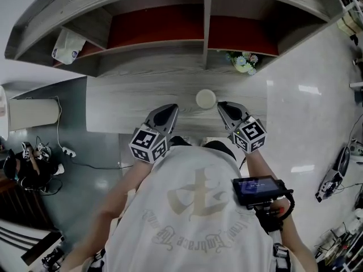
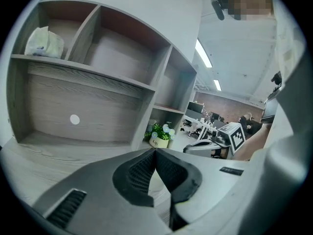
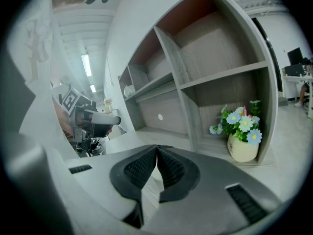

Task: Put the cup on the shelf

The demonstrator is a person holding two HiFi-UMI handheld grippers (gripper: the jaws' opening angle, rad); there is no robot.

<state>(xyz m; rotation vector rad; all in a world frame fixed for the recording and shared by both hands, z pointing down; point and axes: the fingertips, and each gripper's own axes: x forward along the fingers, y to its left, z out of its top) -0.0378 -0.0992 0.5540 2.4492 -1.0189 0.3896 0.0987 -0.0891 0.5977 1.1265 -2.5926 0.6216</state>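
In the head view a white cup [image 1: 206,99] stands upright on the wooden desk [image 1: 122,103], below the shelf unit [image 1: 205,18]. My left gripper [image 1: 172,108] is just left of the cup and my right gripper [image 1: 222,105] just right of it; neither touches it. Both point toward the shelf. In the left gripper view the pads [image 2: 146,168] meet at the tip with nothing between them. The right gripper view shows the same: pads [image 3: 168,168] pressed together, empty. The cup is not clearly seen in either gripper view.
A pot of blue and white flowers [image 1: 245,63] [image 3: 243,136] sits in the lower right shelf compartment. A white bag [image 1: 68,47] [image 2: 45,42] lies in the upper left compartment. Cables and gear [image 1: 34,157] lie on the floor at the left.
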